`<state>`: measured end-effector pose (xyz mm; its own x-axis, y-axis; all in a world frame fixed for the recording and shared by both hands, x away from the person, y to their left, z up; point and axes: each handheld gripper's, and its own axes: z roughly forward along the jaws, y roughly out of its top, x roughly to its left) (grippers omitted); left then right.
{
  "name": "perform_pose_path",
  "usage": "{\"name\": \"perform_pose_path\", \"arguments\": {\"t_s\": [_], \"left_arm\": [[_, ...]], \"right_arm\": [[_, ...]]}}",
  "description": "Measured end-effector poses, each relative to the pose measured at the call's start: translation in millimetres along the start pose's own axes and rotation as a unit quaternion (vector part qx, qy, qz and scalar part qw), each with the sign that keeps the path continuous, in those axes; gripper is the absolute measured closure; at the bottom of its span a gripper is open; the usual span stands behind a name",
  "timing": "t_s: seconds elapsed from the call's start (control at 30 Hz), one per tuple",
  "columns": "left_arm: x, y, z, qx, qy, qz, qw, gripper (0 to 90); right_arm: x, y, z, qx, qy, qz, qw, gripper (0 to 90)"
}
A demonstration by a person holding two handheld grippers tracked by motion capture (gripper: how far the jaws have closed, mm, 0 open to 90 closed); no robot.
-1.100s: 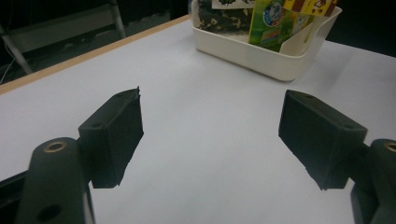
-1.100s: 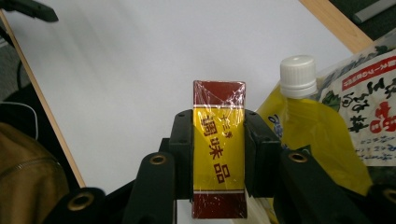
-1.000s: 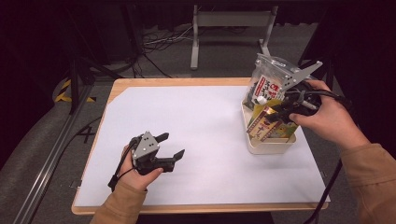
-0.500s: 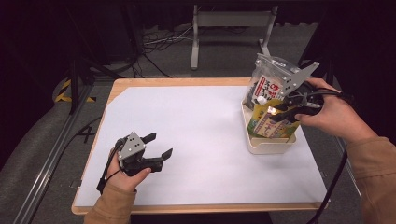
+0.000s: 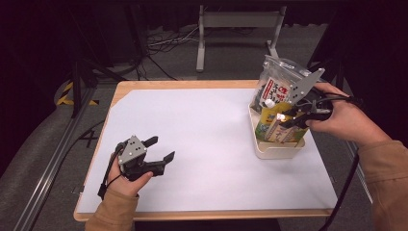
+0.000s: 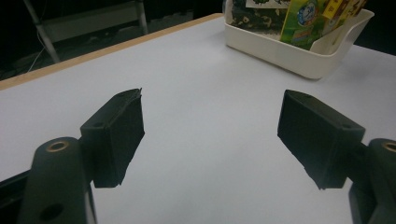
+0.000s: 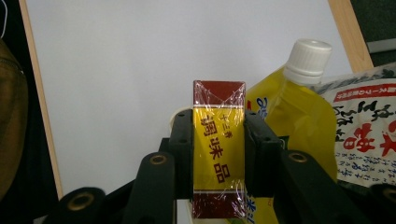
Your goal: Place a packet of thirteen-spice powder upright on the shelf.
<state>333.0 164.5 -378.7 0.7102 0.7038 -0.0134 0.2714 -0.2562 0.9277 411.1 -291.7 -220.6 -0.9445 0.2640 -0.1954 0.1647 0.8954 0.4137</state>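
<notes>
My right gripper (image 7: 218,119) is shut on a yellow and dark red box (image 7: 218,154) wrapped in clear film, its pads pressing on the two long sides. From above, the right gripper (image 5: 288,118) sits at the top of the white bin (image 5: 274,150) on the table's right side. Beside the box are a yellow pouch (image 7: 299,121) with a white screw cap and a clear bag (image 7: 369,135) with red print. Whether the box rests in the bin I cannot tell. My left gripper (image 5: 160,149) lies low at the front left, open, with only bare white tabletop between its jaws (image 6: 210,126).
A white sheet (image 5: 202,139) covers the wooden table. The bin (image 6: 299,56) stands far ahead of the left gripper. A metal stand (image 5: 238,21) and cables lie on the floor beyond the far edge, and a rail (image 5: 53,159) runs along the left.
The left hand has shifted a little toward the table's left edge. The right gripper keeps its hold on the box at the bin.
</notes>
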Motion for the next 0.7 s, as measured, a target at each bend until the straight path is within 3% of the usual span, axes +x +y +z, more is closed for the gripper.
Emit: {"name": "perform_pose_path", "arguments": {"t_s": [0.23,0.7], "left_arm": [[0.1,-2.0,2.2,0.004,0.0,0.002,1.0,23.4],[-0.5,-5.6,2.6,0.01,0.0,-0.002,1.0,23.8]], "right_arm": [[-0.3,-1.1,6.8,0.01,0.011,-0.022,0.9997,68.7],[-3.4,-8.4,16.7,0.021,0.03,-0.023,0.9991,68.6]]}}
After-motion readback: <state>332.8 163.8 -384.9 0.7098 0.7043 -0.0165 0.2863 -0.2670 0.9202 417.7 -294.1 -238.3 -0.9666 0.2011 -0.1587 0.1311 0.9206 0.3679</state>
